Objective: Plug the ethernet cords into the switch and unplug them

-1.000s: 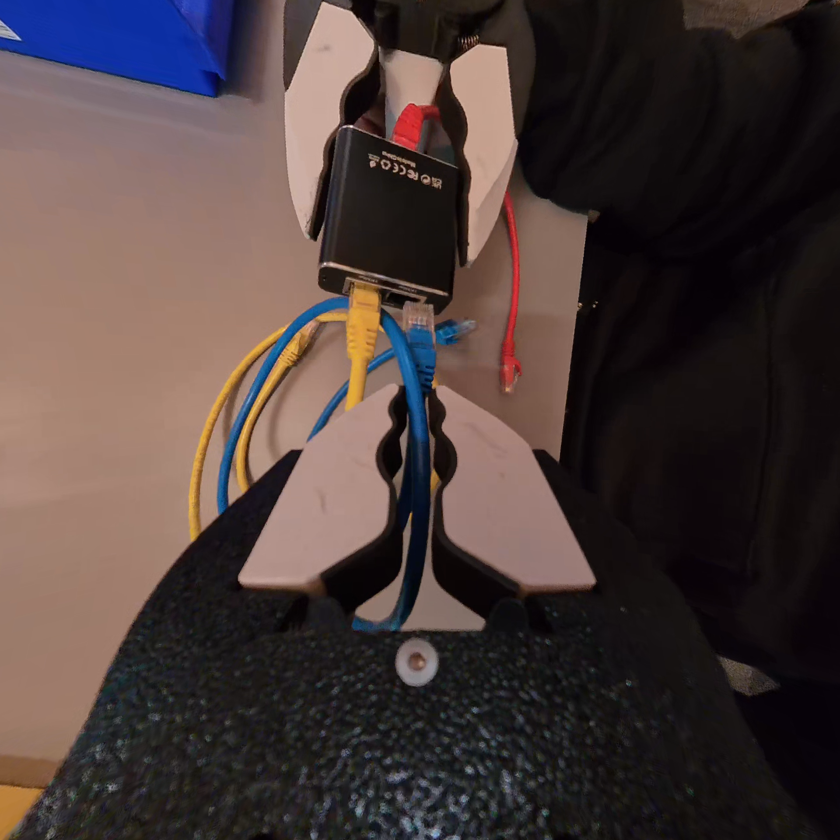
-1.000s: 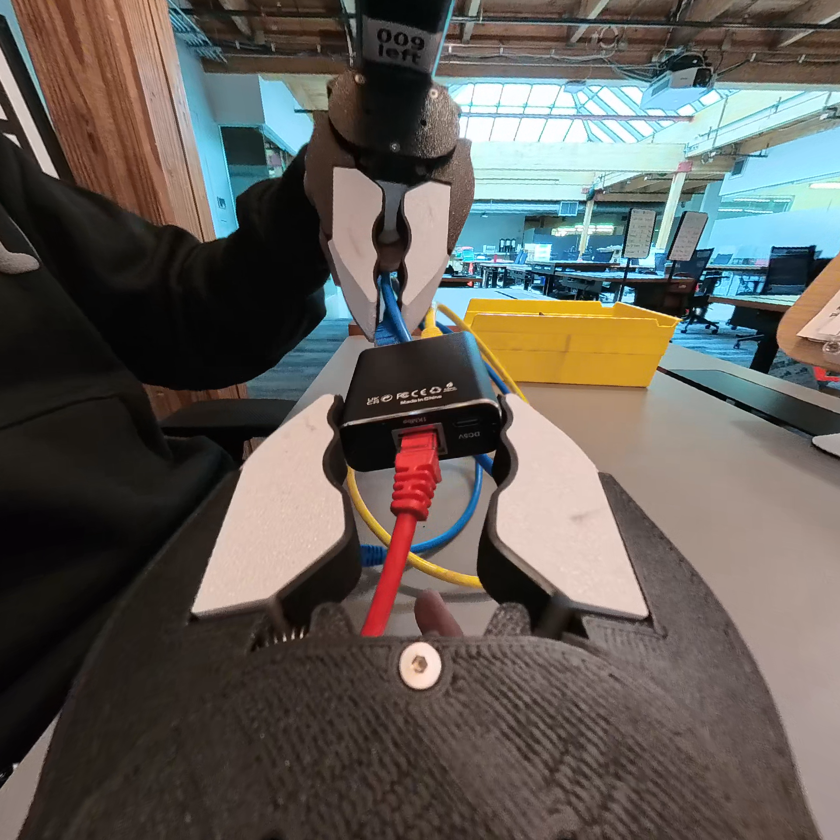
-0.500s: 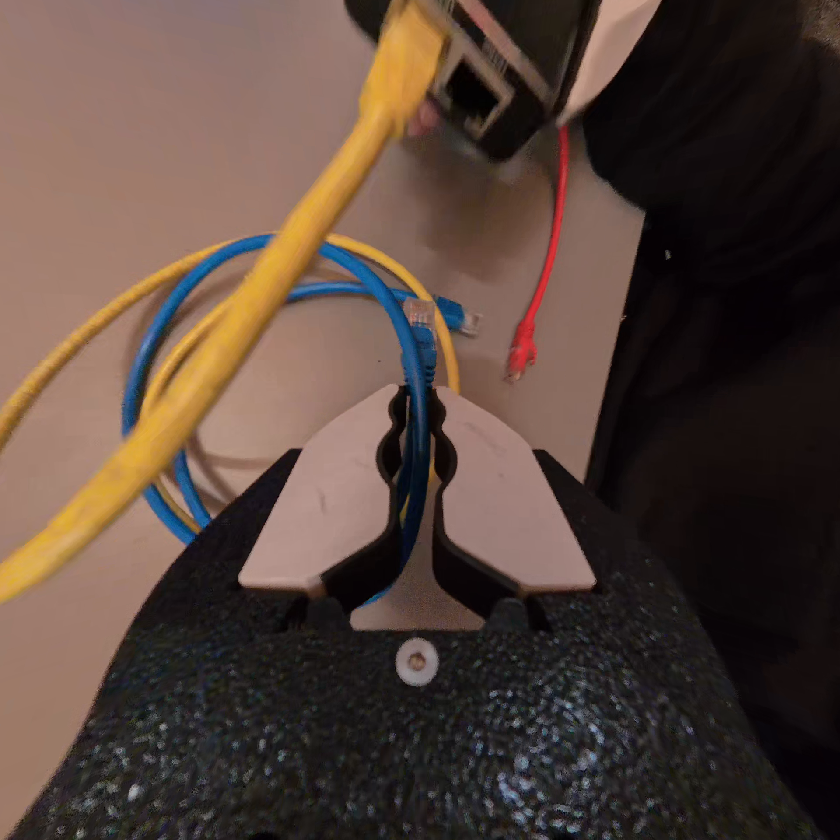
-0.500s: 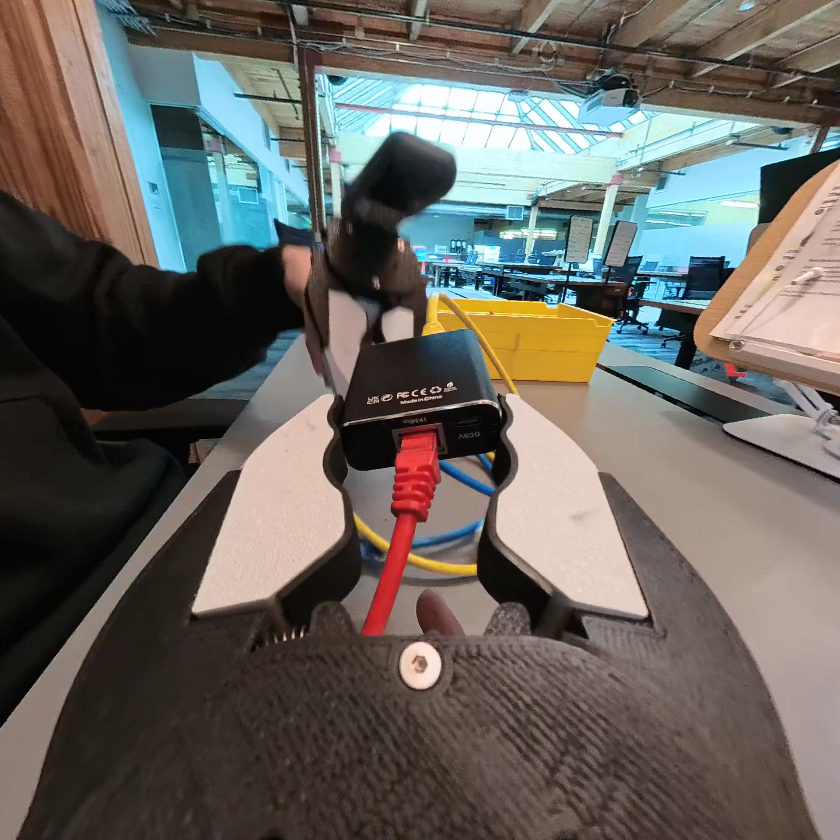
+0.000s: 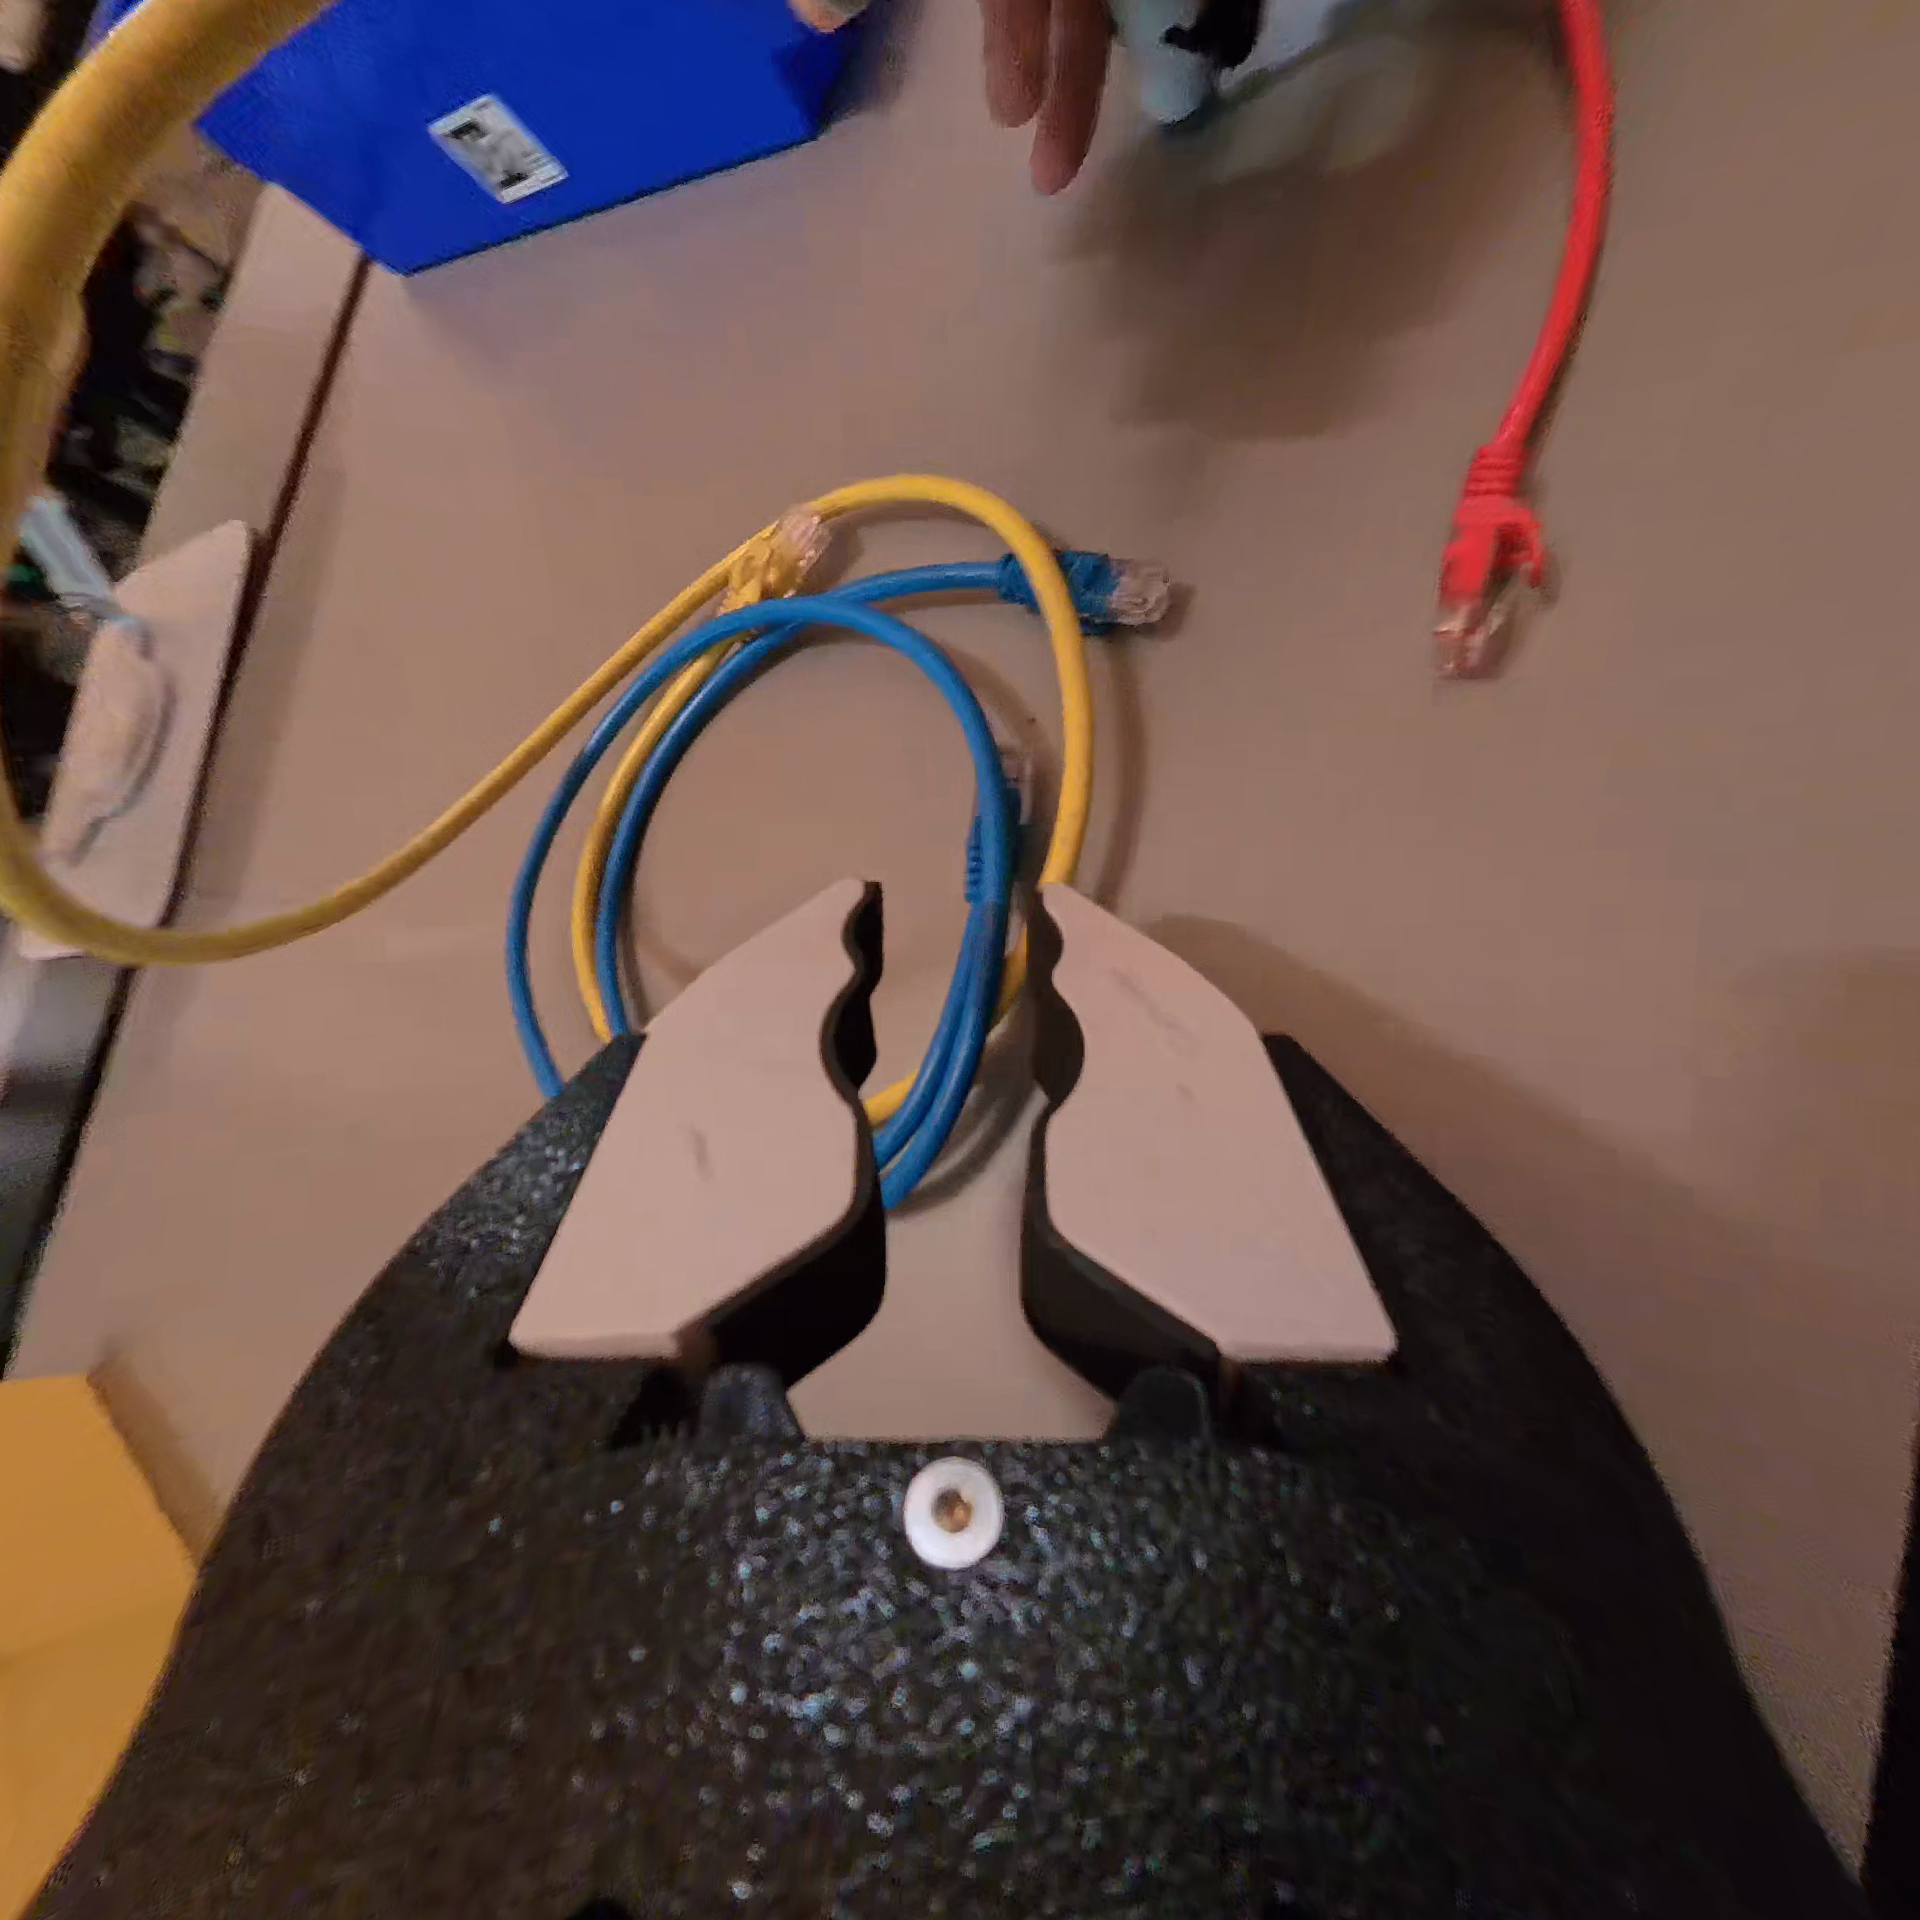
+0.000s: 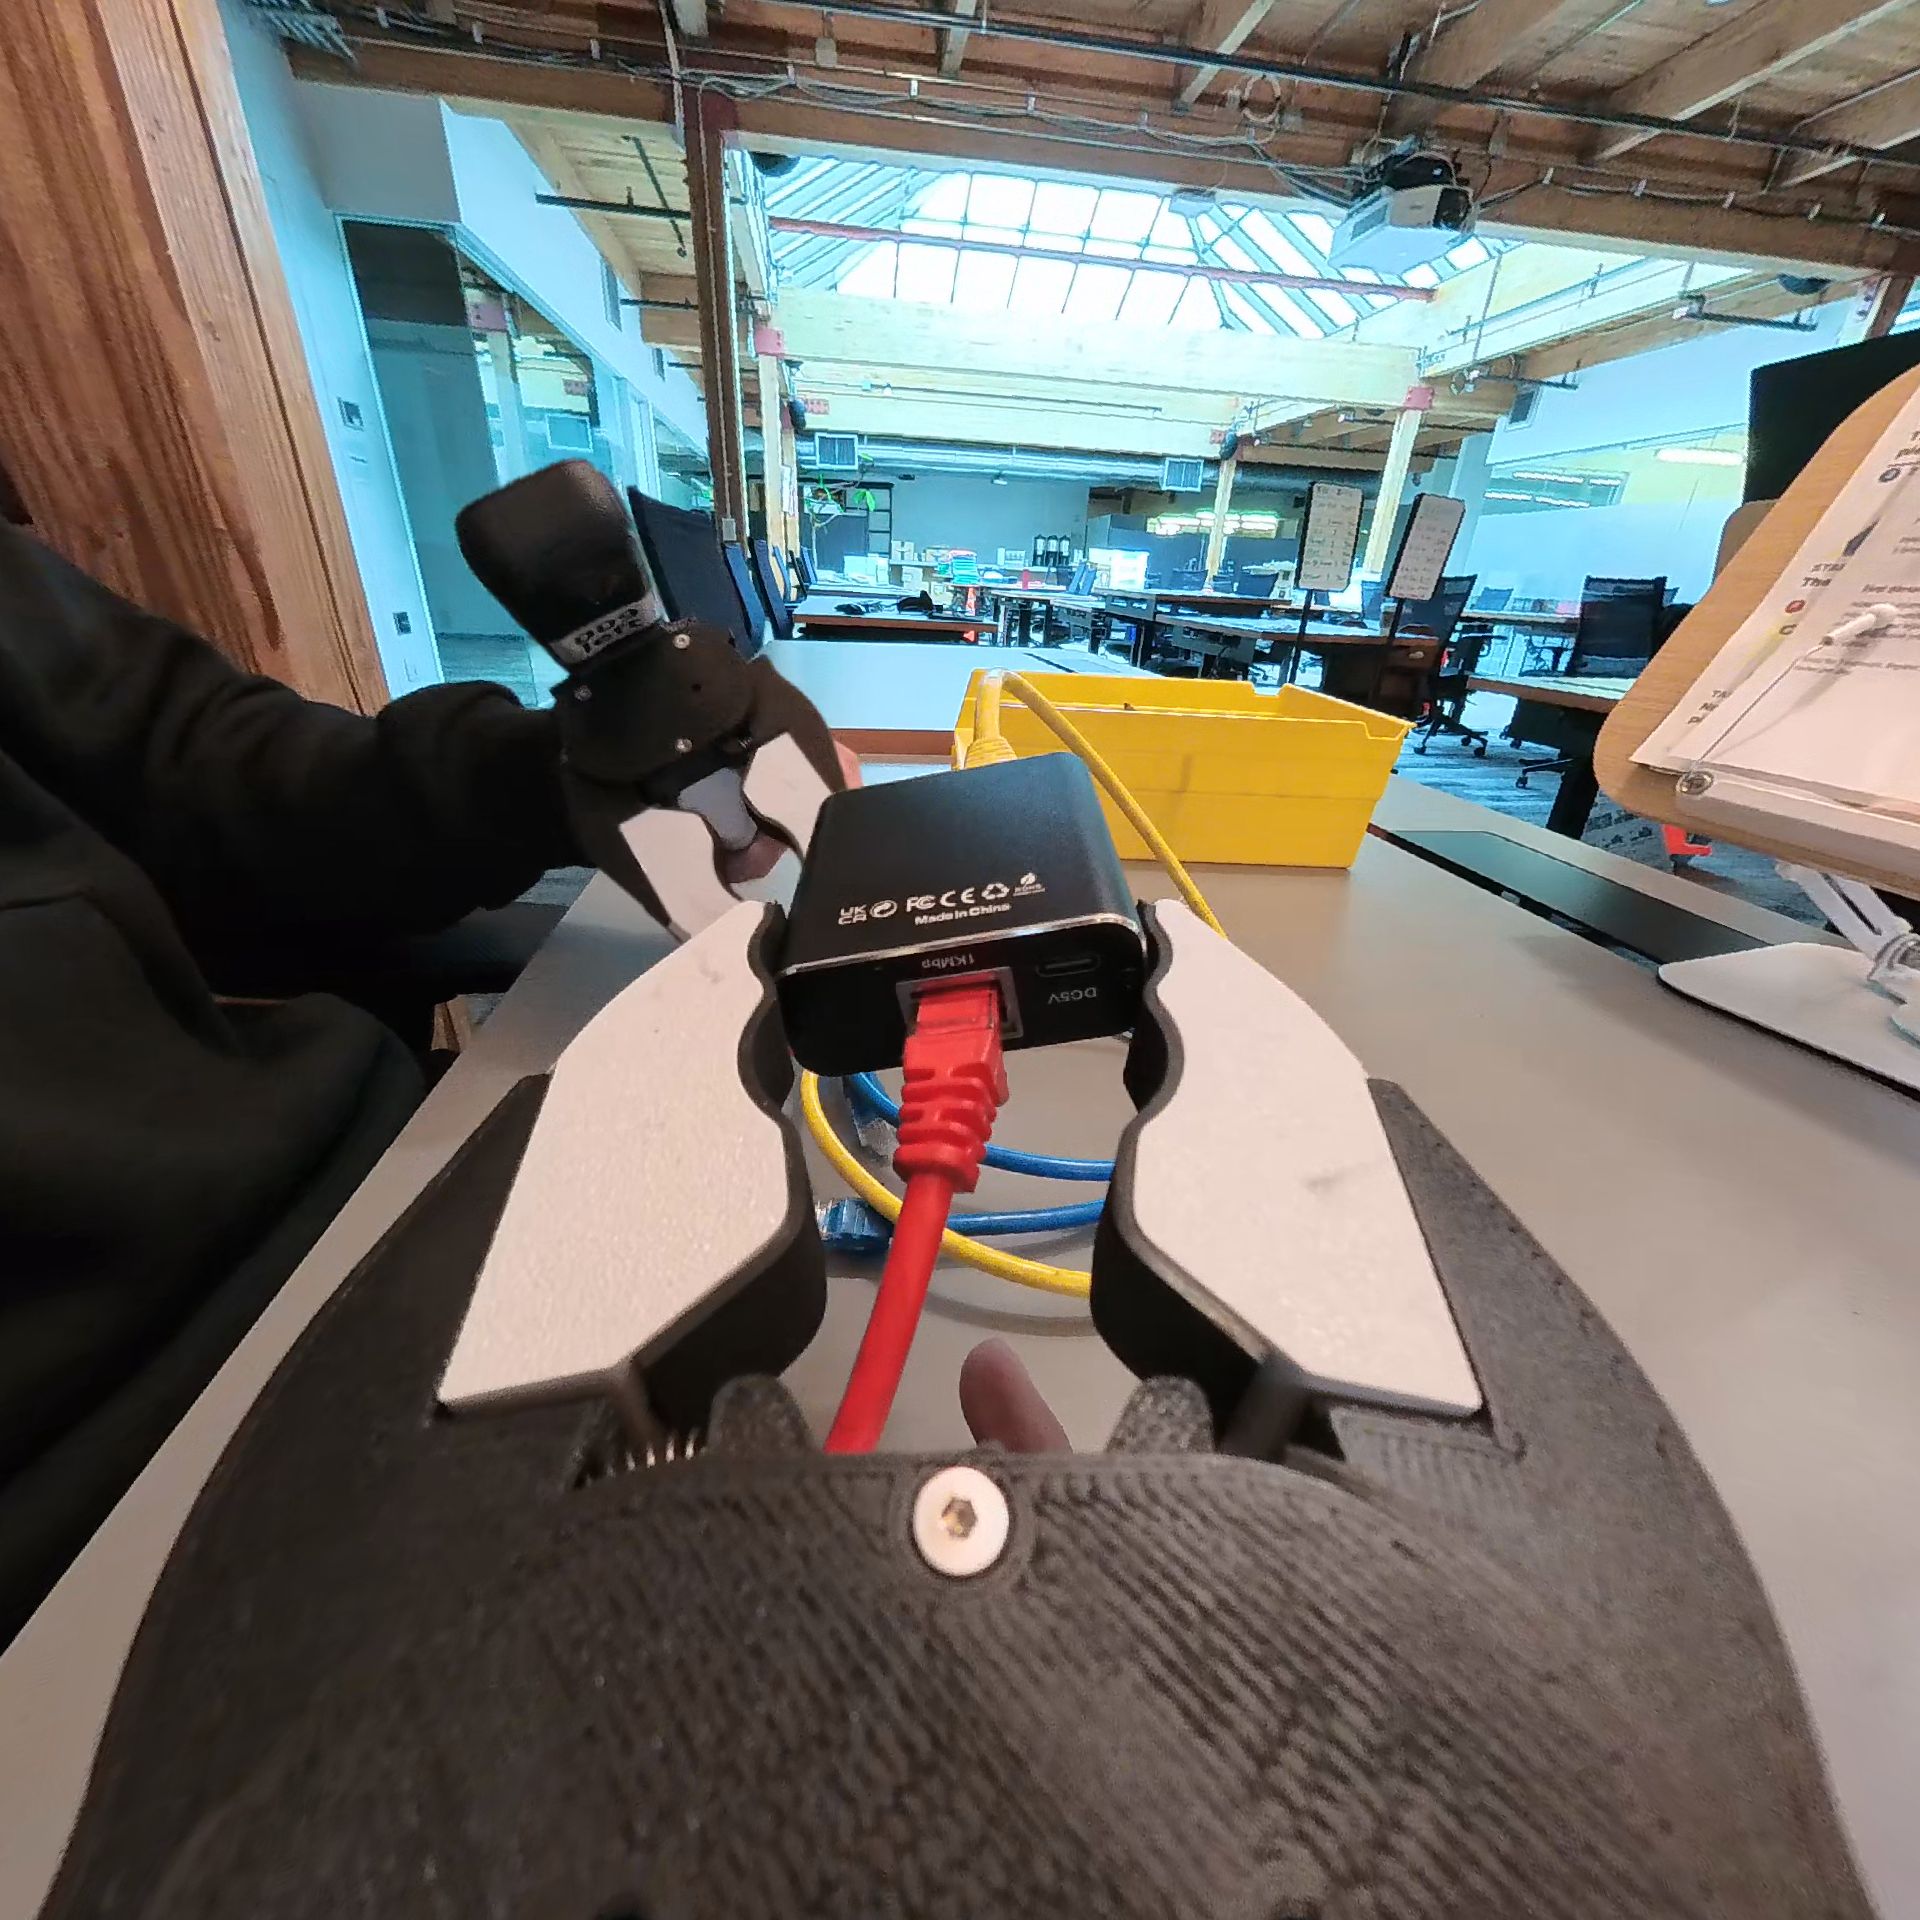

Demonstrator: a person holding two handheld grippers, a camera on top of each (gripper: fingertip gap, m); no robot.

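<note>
My right gripper (image 6: 961, 920) is shut on the black switch (image 6: 956, 831) and holds it above the table. A red cord (image 6: 940, 1101) is plugged into the switch's near face, and its free end (image 5: 1486, 561) lies on the table. A yellow cord (image 6: 1117, 790) is plugged into the far side and loops down to the table (image 5: 416, 862). My left gripper (image 5: 956, 904) is open. The blue cord (image 5: 977, 997) lies loose between its fingers, with both plugs free. The left gripper also shows in the right wrist view (image 6: 707, 821), to the left of the switch.
A grey table (image 5: 1403, 1091) holds the coiled blue and yellow cords. A blue box (image 5: 540, 135) sits at its far edge. A yellow bin (image 6: 1247, 769) stands behind the switch and a wooden document stand (image 6: 1766, 675) at the right. A person's dark sleeve (image 6: 260, 831) is on the left.
The blue plug came out of the switch. My left gripper pulled away from the switch, opened and let go of the blue cord. The right gripper kept hold of the switch.
</note>
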